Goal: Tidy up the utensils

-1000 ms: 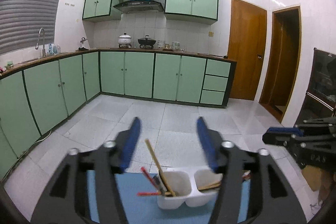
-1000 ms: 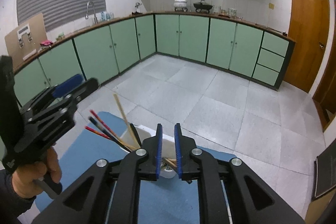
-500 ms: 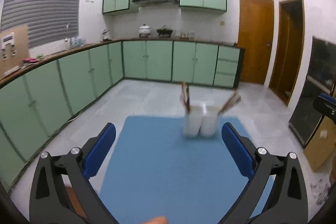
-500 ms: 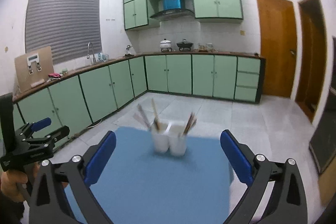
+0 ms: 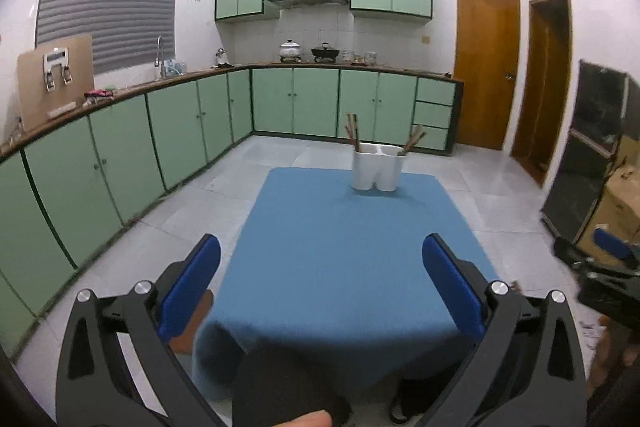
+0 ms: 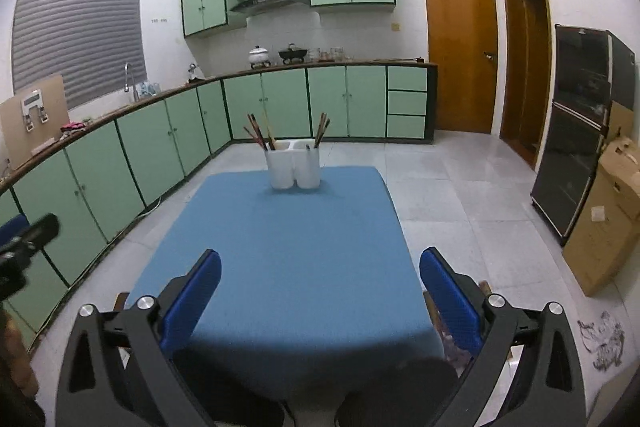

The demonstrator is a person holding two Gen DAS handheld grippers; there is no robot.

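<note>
A white two-compartment utensil holder [image 5: 376,169] stands at the far end of the blue-covered table [image 5: 344,267]; it also shows in the right wrist view [image 6: 294,167]. Several chopsticks stand in both compartments [image 6: 260,133]. My left gripper [image 5: 320,287] is open wide and empty, held back over the table's near edge. My right gripper [image 6: 320,287] is open wide and empty, also far back from the holder. The right gripper's tip shows at the right edge of the left view [image 5: 612,251].
Green cabinets [image 5: 160,143] run along the left and back walls. A dark glass-door cabinet [image 6: 580,131] and a cardboard box [image 6: 608,219] stand at the right. Wooden doors [image 6: 460,47] are behind. Tiled floor surrounds the table.
Both grippers have pulled back from right above the holder to the table's near edge. The right gripper has gone from shut to wide open; the left has opened wider.
</note>
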